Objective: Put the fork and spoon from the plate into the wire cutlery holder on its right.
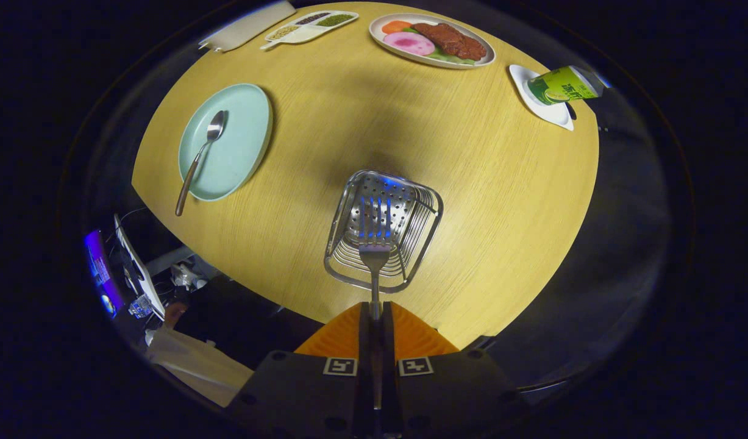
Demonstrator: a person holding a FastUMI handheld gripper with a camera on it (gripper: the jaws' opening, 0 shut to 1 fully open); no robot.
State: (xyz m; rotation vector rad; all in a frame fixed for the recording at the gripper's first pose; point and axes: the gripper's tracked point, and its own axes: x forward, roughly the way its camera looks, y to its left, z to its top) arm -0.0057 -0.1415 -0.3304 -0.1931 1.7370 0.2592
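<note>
1. At the left of the frame, a pale green plate point(239, 131) is seen on the yellow wooden bench point(483, 201). The spoon point(202, 152) lies on it, bowl toward the upper part of the plate, handle running down past the lower rim and over the bench. This half of the task is judged not yet begun.

2. At the centre of the frame, the wire cutlery holder point(383, 228) stands on the bench, viewed from above, its perforated metal base visible through the open top.

3. The fork point(375, 235) is held tines-forward over the holder's opening. Whether its tines touch the base or hang above it cannot be told. It is judged to be in the course of delivery, not yet released.

4. At the lower centre, the gripper point(374, 317) is seen with its orange jaws pressed together on the fork's handle, which is pinched between them.

5. Toward the upper right, a dish of food point(431, 39) and a green carton point(562, 85) on a small white plate are seen well apart from the holder; no part in the task is assigned to them.

6. What is judged left: the fork to be let go into the holder, then the spoon to be fetched from the plate and placed likewise.
</note>
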